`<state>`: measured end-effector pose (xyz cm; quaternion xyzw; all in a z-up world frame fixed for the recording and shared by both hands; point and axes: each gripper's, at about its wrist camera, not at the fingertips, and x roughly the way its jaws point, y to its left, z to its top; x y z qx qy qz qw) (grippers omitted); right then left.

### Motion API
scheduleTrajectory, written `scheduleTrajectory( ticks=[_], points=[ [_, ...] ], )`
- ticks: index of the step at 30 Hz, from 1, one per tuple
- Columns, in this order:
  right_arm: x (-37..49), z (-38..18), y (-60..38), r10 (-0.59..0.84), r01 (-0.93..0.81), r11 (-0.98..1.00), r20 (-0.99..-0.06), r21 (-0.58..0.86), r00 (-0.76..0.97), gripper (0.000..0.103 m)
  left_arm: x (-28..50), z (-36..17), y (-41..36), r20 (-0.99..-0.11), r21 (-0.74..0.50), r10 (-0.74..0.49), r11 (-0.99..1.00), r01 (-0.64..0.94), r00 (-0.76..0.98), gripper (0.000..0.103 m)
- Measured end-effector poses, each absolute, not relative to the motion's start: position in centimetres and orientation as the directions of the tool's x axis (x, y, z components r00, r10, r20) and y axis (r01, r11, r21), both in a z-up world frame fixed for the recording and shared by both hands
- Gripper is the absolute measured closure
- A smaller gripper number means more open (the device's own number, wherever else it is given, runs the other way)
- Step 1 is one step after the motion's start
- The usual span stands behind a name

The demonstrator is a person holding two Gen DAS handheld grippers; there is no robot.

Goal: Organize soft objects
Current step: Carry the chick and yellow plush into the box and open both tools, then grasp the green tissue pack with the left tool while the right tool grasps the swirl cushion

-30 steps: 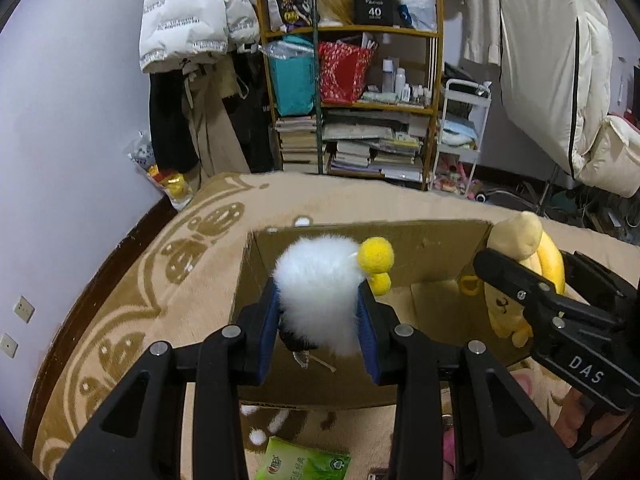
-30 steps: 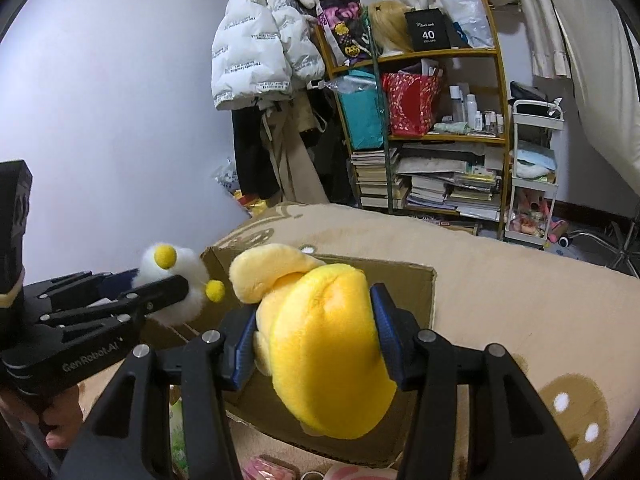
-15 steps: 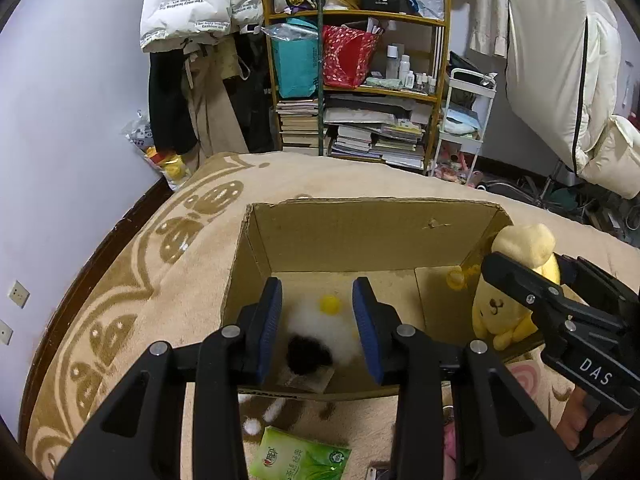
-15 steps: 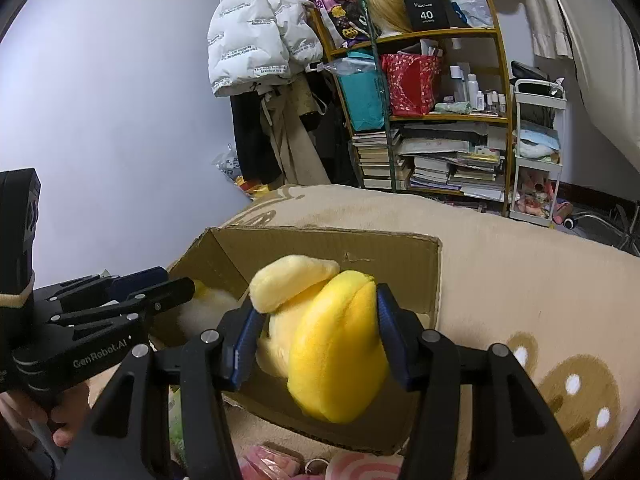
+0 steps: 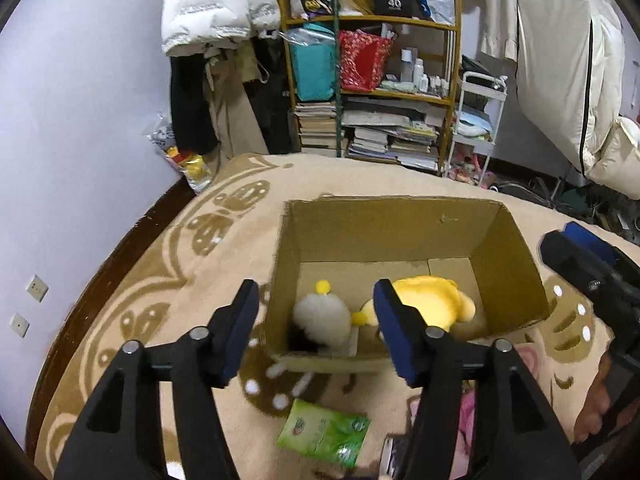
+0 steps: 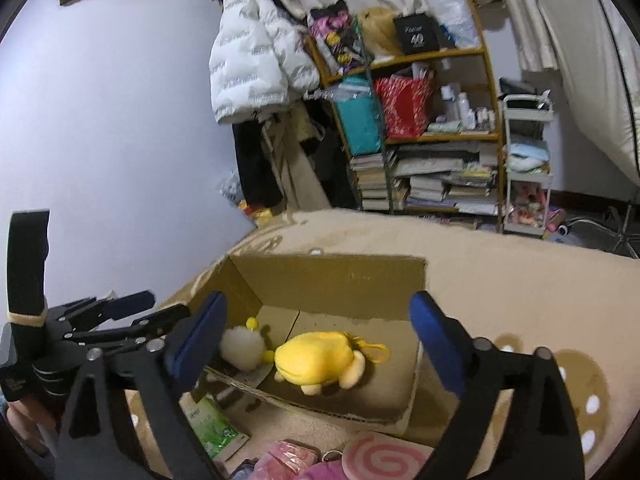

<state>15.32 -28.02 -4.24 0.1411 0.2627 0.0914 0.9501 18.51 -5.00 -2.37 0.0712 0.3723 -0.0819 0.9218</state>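
Yellow plush (image 6: 316, 358) lies on the floor of the open cardboard box (image 5: 384, 220), beside a white pom-pom toy (image 5: 322, 318) with small yellow balls; the two toys touch or nearly touch near the box's front wall. Left gripper (image 5: 314, 330) hovers above the box's near-left corner, jaws spread wide and holding nothing. Right gripper (image 6: 316, 344) hangs over the box, jaws likewise spread and empty. Box rests on a beige patterned rug (image 5: 224, 216). Green packet (image 5: 323, 432) lies on the rug in front of the box; a pink spiral disc (image 6: 384, 454) lies just before the box's right front.
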Motion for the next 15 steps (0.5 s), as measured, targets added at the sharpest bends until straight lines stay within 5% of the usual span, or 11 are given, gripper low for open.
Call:
scheduleTrajectory(
  ticks=[7,15],
  points=[
    [12.7,-2.3,-29.0,0.211,-0.06,0.949,-0.479,0.311,0.852,0.0,15.7,0.4,-2.5,-0.67,0.033,-0.089,0.988,0.15,0.737,0.012],
    [10.3,-1.8,-29.6,0.185,-0.022,0.953,-0.521,0.303,0.833,0.0,12.5,2.0,-1.5,-0.652,0.071,-0.062,0.987,0.142,0.756,0.003]
  ],
)
